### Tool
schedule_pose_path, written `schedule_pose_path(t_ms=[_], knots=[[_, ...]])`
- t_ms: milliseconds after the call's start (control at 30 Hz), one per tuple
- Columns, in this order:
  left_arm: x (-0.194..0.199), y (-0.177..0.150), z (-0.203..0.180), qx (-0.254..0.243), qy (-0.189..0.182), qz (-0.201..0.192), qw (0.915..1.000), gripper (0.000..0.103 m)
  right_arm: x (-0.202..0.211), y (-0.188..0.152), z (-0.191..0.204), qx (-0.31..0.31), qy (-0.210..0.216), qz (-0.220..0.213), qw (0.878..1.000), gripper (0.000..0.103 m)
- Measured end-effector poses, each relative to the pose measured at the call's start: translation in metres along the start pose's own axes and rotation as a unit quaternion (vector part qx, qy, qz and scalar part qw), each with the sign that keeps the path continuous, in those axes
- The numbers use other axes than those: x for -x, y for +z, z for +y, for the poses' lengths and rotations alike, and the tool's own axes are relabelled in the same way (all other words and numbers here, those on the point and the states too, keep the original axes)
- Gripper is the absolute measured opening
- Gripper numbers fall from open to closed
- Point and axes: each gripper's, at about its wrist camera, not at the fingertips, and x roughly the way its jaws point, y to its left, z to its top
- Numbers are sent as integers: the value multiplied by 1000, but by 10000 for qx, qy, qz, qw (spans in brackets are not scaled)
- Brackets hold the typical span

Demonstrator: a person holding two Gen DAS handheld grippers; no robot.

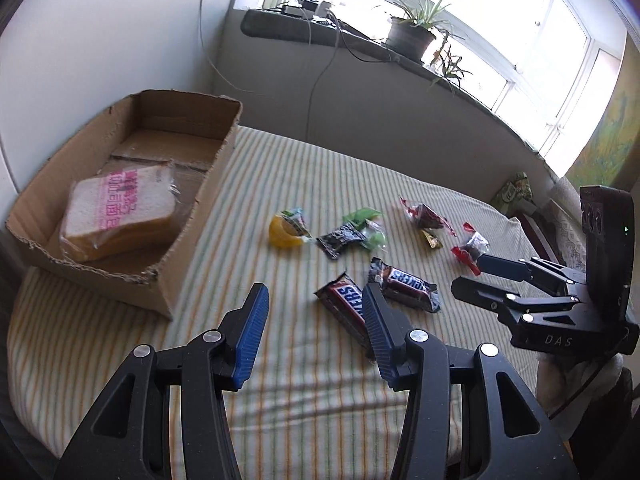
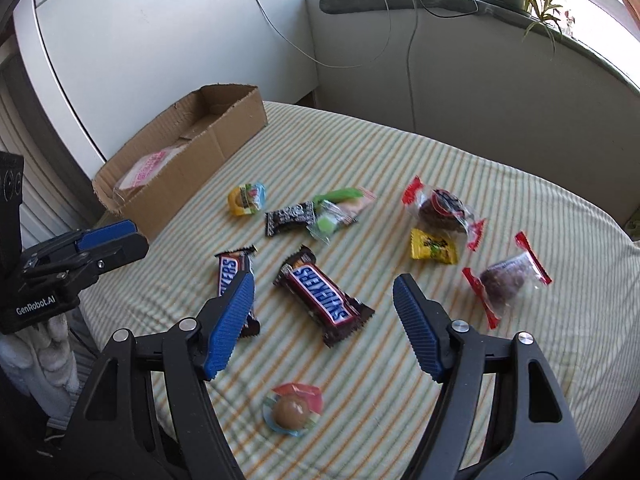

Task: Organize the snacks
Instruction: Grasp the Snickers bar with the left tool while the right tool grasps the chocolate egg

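Nearest the right gripper (image 2: 324, 308), a round brown candy in a clear wrapper (image 2: 291, 410) lies on the striped cloth-covered desk (image 2: 460, 168). The right gripper's jaws stand wide apart above a brown Snickers bar (image 2: 322, 298), holding nothing. A second Snickers bar (image 2: 232, 272) lies just left, partly behind the left blue finger pad (image 2: 230, 330). The left gripper (image 1: 314, 316) hovers with jaws apart and empty beside that bar. Farther on lie small wrapped sweets: a yellow jelly cup (image 2: 245, 199), a black packet (image 2: 290, 218), a green candy (image 2: 334, 216), a yellow packet (image 2: 433, 246) and two red-ended clear packs (image 2: 442, 210). Beyond, an open brown cardboard box (image 1: 192, 240) holds bagged sliced bread (image 1: 120, 218).
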Motion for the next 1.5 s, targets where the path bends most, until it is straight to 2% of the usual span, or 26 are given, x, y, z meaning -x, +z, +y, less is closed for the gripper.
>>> schedule_pose_path(t_ms=[167, 233, 300, 500, 567, 733, 867, 900, 967, 1000, 1133, 1200, 1500], knots=[[-14, -6, -14, -80, -124, 202, 9997, 48, 4, -29, -2, 34, -43, 170, 9998, 75], [-19, -9, -17, -73, -170, 283, 9994, 53, 4, -40, -3, -25, 29, 224, 9997, 75], [-25, -11, -21, -77, -218, 367, 9991, 54, 5, -49, -2, -36, 57, 248, 9997, 75], [-42, -15, -34, -213, -127, 553, 9982, 57, 6, -68, 7, 84, 83, 292, 9995, 75], [-48, -16, -35, -236, -68, 613, 9978, 57, 4, -71, 11, 149, 94, 336, 9993, 72], [-61, -18, -37, -298, 57, 721, 9969, 57, -7, -77, 19, 266, 176, 507, 9982, 55], [-66, -19, -38, -353, 111, 721, 9967, 57, -10, -78, 21, 298, 120, 515, 9982, 48], [-66, -20, -38, -373, 126, 723, 9966, 57, -10, -78, 21, 312, 126, 513, 9981, 43], [-68, -19, -38, -382, 161, 703, 9967, 53, -11, -77, 21, 320, 140, 522, 9980, 39], [-69, -19, -39, -399, 210, 681, 9967, 48, -11, -77, 22, 345, 135, 529, 9979, 37], [-68, -20, -36, -390, 265, 618, 9970, 32, -13, -76, 24, 372, 119, 500, 9980, 36], [-67, -20, -35, -425, 282, 595, 9969, 28, -13, -76, 24, 371, 116, 492, 9980, 36], [-58, -20, -31, -391, 247, 469, 9978, 27, -10, -75, 26, 385, 96, 450, 9982, 34]])
